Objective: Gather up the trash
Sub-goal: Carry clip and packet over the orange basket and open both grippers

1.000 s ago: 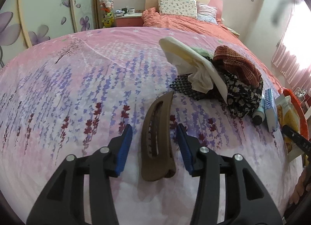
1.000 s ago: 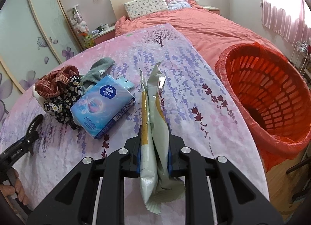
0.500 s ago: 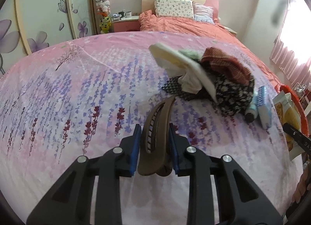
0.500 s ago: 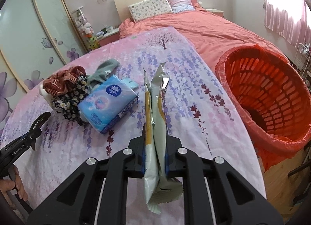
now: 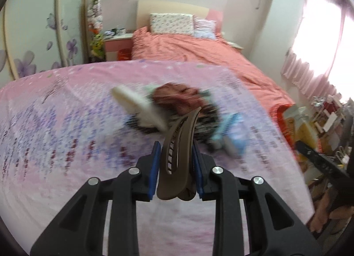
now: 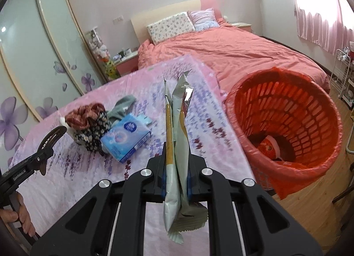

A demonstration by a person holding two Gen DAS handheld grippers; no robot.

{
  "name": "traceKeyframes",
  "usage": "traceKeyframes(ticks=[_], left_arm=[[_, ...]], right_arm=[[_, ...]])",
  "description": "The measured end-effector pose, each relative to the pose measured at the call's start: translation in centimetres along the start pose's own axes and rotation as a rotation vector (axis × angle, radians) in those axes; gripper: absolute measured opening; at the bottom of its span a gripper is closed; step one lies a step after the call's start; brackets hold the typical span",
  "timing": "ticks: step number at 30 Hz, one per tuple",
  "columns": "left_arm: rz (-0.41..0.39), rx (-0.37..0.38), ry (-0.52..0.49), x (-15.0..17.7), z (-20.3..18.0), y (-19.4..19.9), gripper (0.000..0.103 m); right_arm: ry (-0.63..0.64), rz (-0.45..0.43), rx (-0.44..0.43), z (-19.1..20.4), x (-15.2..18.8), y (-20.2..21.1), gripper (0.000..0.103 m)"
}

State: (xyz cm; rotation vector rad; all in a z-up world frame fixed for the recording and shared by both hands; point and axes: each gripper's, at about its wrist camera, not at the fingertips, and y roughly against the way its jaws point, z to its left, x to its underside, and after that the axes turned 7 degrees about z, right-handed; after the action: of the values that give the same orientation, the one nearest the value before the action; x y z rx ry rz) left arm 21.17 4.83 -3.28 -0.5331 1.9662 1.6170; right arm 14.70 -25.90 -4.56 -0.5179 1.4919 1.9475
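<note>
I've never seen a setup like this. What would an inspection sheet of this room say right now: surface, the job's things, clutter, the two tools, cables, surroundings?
Surface: pink floral bedspread, flat.
Job's things: empty snack wrapper in the right tool; orange bin with liner, beside the bed, already holding some red trash.
Clutter: blue tissue pack, pile of clothes, brown hair claw clip.
Tools: right tool shut on the wrapper; left tool has just closed on the clip, which is between its pads.
Cables: nothing seen.
Surroundings: second bed with coral duvet, pillows, floral wardrobe doors, pink curtains.
</note>
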Motion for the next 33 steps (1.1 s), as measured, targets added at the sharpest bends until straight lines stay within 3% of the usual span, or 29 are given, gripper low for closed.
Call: traceKeyframes(ticks=[9, 18, 26, 28, 29, 30, 31, 32, 33], left_arm=[[-0.032, 0.193, -0.106, -2.3, -9.6, -0.6, 0.028], [0.017, 0.368, -0.244, -4.4, -21.4, -5.5, 0.028], [0.079, 0.401, -0.323, -5.4, -28.3, -10.8, 0.028], [0.099, 0.383, -0.335, -5.6, -29.1, -12.0, 0.030], [0.106, 0.369, -0.336, -5.7, -29.2, -12.5, 0.034], [0.116, 0.356, -0.333, -5.8, -29.3, -13.1, 0.046], [0.115, 0.344, -0.330, -5.8, -29.3, -13.3, 0.054], [0.108, 0.324, -0.325, -5.7, -28.9, -13.4, 0.057], [0.104, 0.312, -0.321, -5.7, -28.4, -13.4, 0.060]], right_arm=[[-0.088, -0.078, 0.044, -4.4, -1.2, 2.0, 0.013], [-0.249, -0.122, 0.080, -12.3, -3.4, 2.3, 0.013], [-0.305, -0.145, 0.100, -16.1, -5.1, 1.0, 0.013], [-0.314, -0.149, 0.096, -16.8, -5.4, 0.5, 0.017], [-0.316, -0.152, 0.098, -17.1, -5.3, 0.5, 0.025], [-0.318, -0.154, 0.105, -17.2, -5.3, 0.4, 0.043], [-0.315, -0.155, 0.116, -17.3, -5.3, 0.3, 0.051], [-0.314, -0.155, 0.130, -17.4, -5.1, 0.2, 0.061], [-0.313, -0.152, 0.138, -17.3, -4.9, 0.2, 0.061]])
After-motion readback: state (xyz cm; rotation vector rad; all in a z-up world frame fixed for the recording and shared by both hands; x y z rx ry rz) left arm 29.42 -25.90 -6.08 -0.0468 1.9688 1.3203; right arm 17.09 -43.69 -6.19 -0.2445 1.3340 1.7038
